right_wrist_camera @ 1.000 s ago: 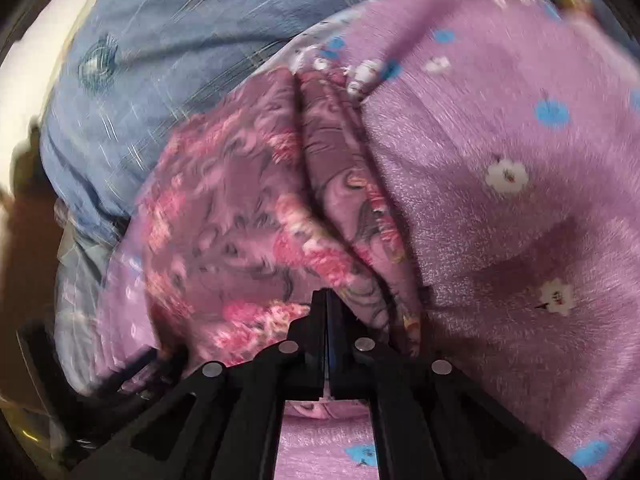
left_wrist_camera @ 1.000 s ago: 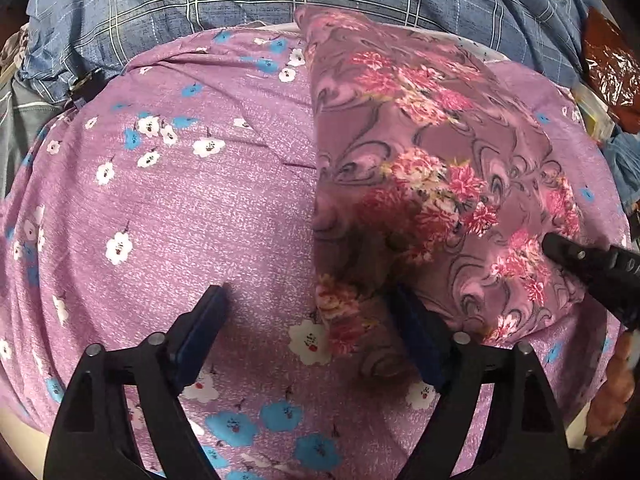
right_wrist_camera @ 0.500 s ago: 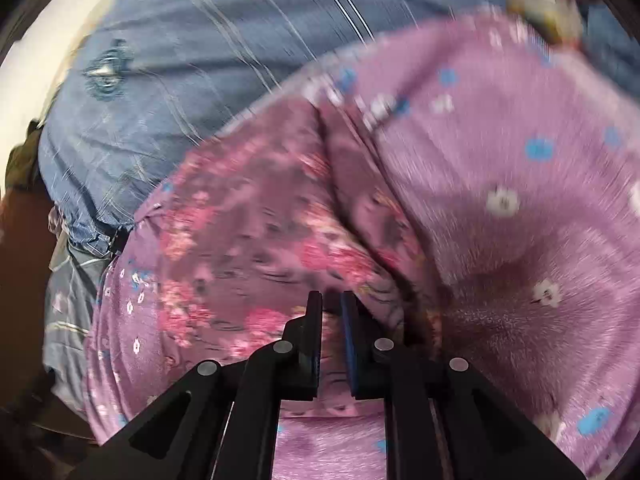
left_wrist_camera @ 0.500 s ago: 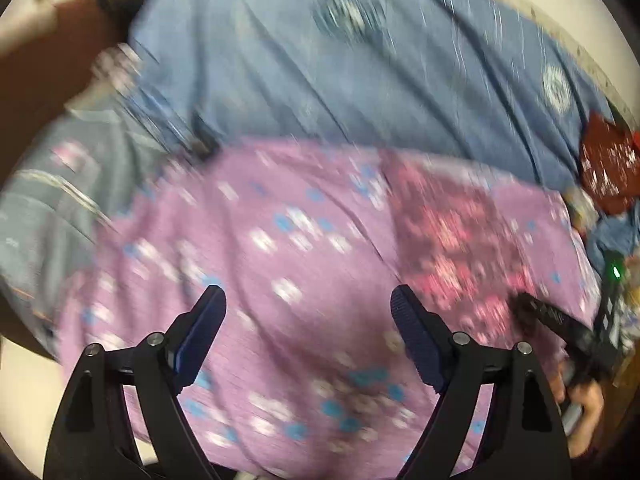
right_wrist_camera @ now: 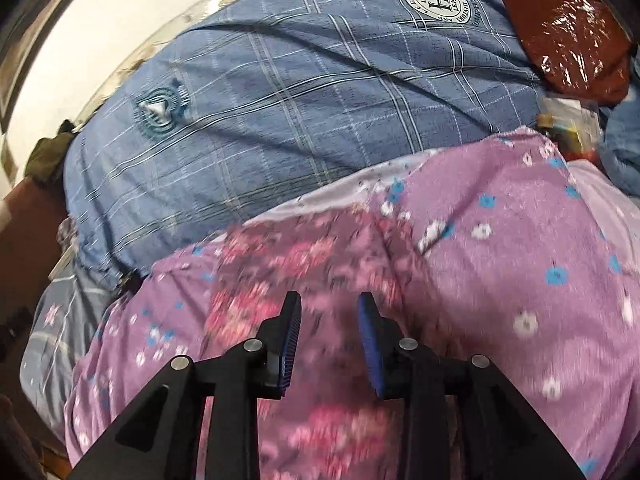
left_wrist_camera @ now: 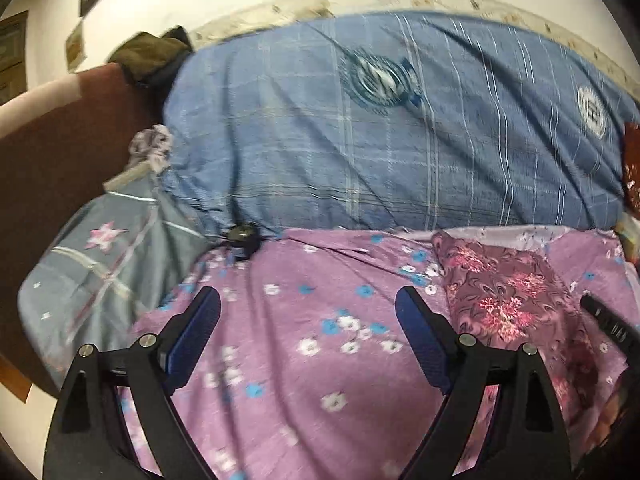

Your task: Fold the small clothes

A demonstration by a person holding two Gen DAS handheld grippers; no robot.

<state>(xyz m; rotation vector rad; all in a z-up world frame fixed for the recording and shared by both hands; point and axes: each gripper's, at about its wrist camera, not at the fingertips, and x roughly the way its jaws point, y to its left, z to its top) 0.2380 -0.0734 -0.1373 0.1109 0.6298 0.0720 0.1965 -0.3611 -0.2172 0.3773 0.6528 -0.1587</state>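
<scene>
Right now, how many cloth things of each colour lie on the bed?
Blue checked quilt: 1
Lilac flowered sheet: 1
Mauve flowered garment: 1
Grey star-print cloth: 1
Total: 4

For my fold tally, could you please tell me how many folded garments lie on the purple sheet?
1: the folded floral garment lies on the purple flowered sheet, right of the left gripper's fingers; others may be hidden.
</scene>
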